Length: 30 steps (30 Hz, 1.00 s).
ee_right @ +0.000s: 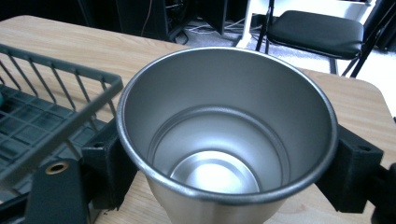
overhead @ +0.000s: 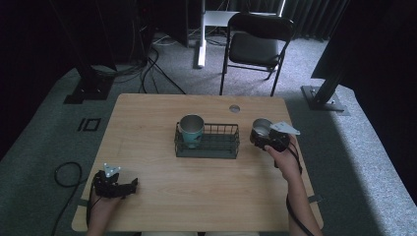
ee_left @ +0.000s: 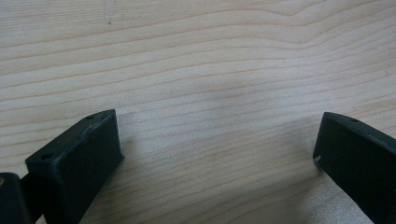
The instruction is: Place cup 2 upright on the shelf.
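While light wooden table [overhead: 162, 206] stood on grey carpet, black folding chair [overhead: 255, 44] sat beyond far edge, cables trailing left, dark curtains behind. Dim light; teal cup [overhead: 191, 130] in left end of wire basket [overhead: 231, 147] hard to make out. Right gripper [overhead: 268, 139] clamped steel cup [ee_right: 224, 140] at table's right side, just right of basket; jaws pressed against cup's opposite walls, cup base cut off in right gripper view. Left gripper [overhead: 115, 184] rested near left corner, jaws spread wide, empty, over bare wood, well apart from cup.
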Motion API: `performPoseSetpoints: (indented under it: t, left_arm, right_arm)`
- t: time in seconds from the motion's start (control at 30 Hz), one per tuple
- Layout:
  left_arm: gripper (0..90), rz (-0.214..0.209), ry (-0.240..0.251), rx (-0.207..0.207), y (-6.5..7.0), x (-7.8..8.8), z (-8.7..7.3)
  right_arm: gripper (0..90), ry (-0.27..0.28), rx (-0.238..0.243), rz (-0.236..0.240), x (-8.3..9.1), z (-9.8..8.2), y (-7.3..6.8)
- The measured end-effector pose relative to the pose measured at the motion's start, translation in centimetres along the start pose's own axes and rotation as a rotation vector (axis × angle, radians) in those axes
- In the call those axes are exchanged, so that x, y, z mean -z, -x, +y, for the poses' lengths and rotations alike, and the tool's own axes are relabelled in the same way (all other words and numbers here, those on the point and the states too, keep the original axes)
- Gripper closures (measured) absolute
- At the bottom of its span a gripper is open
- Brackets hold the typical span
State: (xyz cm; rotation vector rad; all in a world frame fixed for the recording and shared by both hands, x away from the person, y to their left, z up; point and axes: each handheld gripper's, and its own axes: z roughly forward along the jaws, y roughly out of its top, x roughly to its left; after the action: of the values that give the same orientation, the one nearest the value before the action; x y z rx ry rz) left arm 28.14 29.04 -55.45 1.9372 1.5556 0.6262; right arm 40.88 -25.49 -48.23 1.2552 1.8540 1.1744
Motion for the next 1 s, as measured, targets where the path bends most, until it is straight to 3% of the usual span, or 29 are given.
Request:
performPoseSetpoints:
  t: [0.5, 1.0]
  left_arm:
    - [1.4, 0.000, 0.000, 0.001, 0.0, 0.0, 0.0]
    - [1.4, 0.001, 0.001, 0.002, 0.0, 0.0, 0.0]
  right_arm:
    - [18.2, 0.043, 0.017, 0.020, 1.8, 3.1, -0.6]
    - [18.2, 0.080, 0.048, 0.058, 2.9, 6.0, -2.3]
